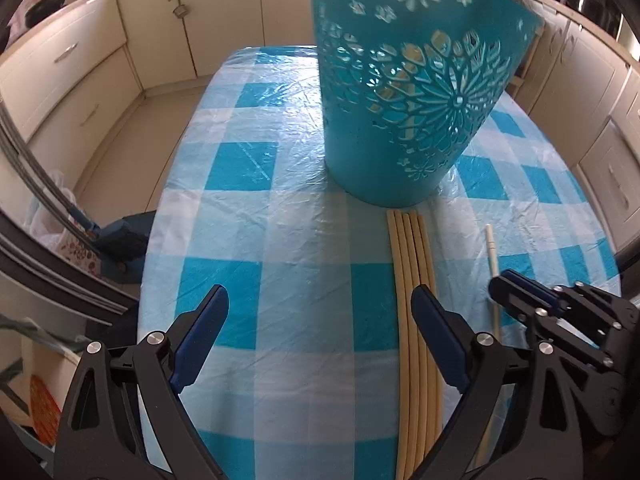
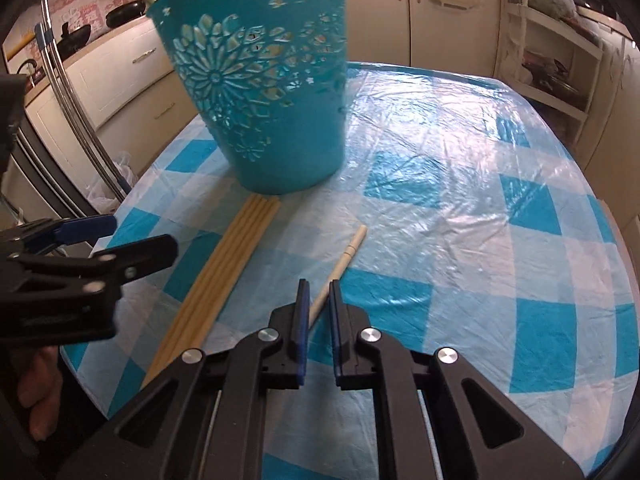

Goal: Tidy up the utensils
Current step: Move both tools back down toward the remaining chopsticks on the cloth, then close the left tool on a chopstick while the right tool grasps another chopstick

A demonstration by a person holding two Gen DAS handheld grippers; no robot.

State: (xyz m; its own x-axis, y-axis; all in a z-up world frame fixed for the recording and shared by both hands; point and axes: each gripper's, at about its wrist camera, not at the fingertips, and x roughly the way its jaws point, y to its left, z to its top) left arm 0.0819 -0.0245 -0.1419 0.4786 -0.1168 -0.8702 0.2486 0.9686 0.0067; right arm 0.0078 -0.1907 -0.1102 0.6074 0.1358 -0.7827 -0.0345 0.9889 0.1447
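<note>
A teal perforated holder (image 1: 412, 92) (image 2: 264, 92) stands on the blue checked tablecloth (image 1: 280, 208) (image 2: 460, 208). Several cream chopsticks (image 1: 412, 280) (image 2: 228, 256) lie side by side just in front of it. A single white chopstick (image 1: 493, 256) (image 2: 344, 260) lies apart to their right. My left gripper (image 1: 320, 308) is open and empty, its right finger over the cream bundle. My right gripper (image 2: 318, 292) is nearly shut around the near end of the white chopstick; a narrow gap remains between the pads. It also shows in the left wrist view (image 1: 520, 288).
Cream kitchen cabinets (image 1: 100, 60) (image 2: 440, 8) surround the table. A shelf rack (image 2: 552, 48) stands at the back right. Pans (image 2: 124, 12) sit on the left counter. The table's near edge (image 2: 100, 380) lies close under the left gripper (image 2: 120, 248).
</note>
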